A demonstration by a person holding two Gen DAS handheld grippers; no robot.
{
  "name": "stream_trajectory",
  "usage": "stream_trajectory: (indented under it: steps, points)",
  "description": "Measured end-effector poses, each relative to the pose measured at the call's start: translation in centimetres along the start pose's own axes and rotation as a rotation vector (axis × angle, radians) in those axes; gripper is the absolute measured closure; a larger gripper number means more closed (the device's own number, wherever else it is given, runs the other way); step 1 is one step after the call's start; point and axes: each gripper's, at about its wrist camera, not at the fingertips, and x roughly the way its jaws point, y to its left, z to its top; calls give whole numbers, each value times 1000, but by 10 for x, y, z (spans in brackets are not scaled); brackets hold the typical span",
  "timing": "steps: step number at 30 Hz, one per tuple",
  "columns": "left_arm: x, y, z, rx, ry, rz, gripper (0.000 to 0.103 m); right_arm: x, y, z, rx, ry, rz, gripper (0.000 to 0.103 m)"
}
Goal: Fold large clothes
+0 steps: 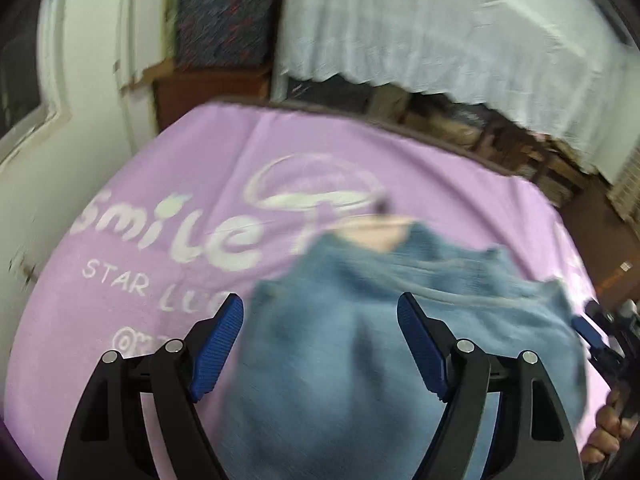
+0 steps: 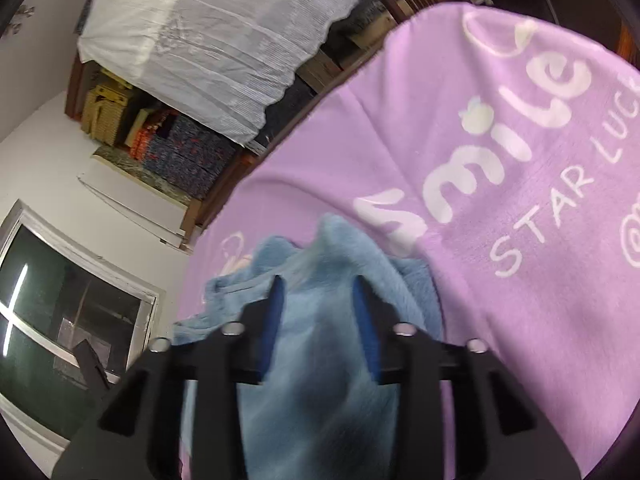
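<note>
The blue garment (image 1: 360, 320), soft and fleecy, lay bunched on the lilac blanket (image 1: 160, 200), near its white "Smile" print. The left hand-held gripper (image 1: 320, 328) hovered released over the garment, while the right hand-held gripper (image 2: 318, 300) had fleece between its half-closed fingers, though I cannot tell if it really grasped. In my judgement, the thick, slippery pile could slide out, or a pull could drag and wrinkle the smooth blanket.
</note>
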Motion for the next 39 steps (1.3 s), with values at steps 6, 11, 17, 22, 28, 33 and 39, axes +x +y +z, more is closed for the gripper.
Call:
stream_trajectory:
  steps: [6, 11, 17, 22, 28, 33, 39]
  points:
    - [-17, -55, -32, 150, -37, 21, 23, -29, 26, -35, -46, -13, 67, 59]
    - [3, -69, -57, 220, 22, 48, 23, -47, 27, -60, -53, -12, 76, 52]
    - [20, -74, -67, 276, 29, 116, 18, -61, 25, -81, -60, -5, 76, 50]
    - [21, -73, -67, 270, 32, 112, 17, -75, 24, -104, -63, 8, 89, 44]
    - [19, -72, -67, 277, 25, 127, 15, -87, 17, -135, -50, 37, 74, 39]
    - [21, -71, -67, 275, 23, 143, 11, -88, 12, -150, -21, 75, -15, 39]
    - [22, -70, -67, 269, 25, 152, 7, -88, 5, -156, 37, 82, -105, 39]
